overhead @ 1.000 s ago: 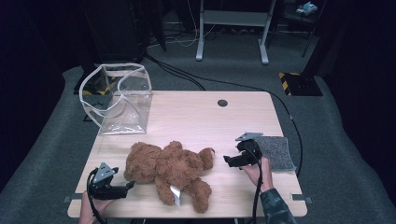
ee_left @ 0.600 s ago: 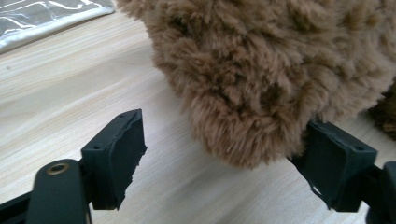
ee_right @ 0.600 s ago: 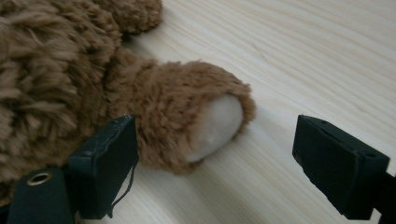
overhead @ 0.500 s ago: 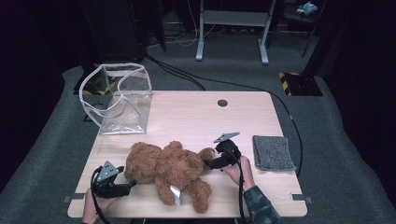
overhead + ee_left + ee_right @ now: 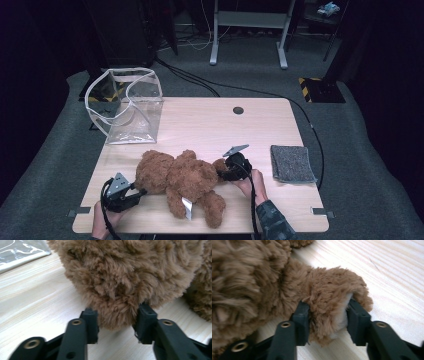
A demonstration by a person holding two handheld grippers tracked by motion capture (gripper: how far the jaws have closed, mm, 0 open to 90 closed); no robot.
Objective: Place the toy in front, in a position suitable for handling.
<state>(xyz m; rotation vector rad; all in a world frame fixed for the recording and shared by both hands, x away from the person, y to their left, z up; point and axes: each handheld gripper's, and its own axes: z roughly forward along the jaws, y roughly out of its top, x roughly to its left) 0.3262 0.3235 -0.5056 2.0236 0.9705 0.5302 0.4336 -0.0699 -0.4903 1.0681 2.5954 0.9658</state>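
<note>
Dark grey carpet and black stands ring your light wooden tabletop (image 5: pixel 200 120). At its far left corner a clear plastic zip bag (image 5: pixel 127 107) stands open-mouthed. Toward the near left corner, your left gripper (image 5: pixel 137 192) has just been closing, and its jaws now pinch a tuft of plush on the round left end of the brown teddy bear (image 5: pixel 182 177); the left gripper view shows the black pads (image 5: pixel 91 320) pressed into the fur (image 5: pixel 120 290) on both sides. The bear lies sprawled along the near edge, roughly at its middle, with a white sewn-in label (image 5: pixel 187 208) sticking out by its lower leg. On the bear's right side, your right gripper (image 5: pixel 222 172) has also just been closing, and its jaws hold a paw or ear at a narrow gap; the right gripper view shows the pads squeezing that limb (image 5: pixel 332 302). Near the right edge a folded grey cloth (image 5: pixel 292 163) lies apart from everything.

You seem to be at the grasp step, with both ends of the bear secured but not lifted. Next, probably raise both hands together, keep the soft body from sagging out of the pinches, and carry it toward the bag's opening.
</note>
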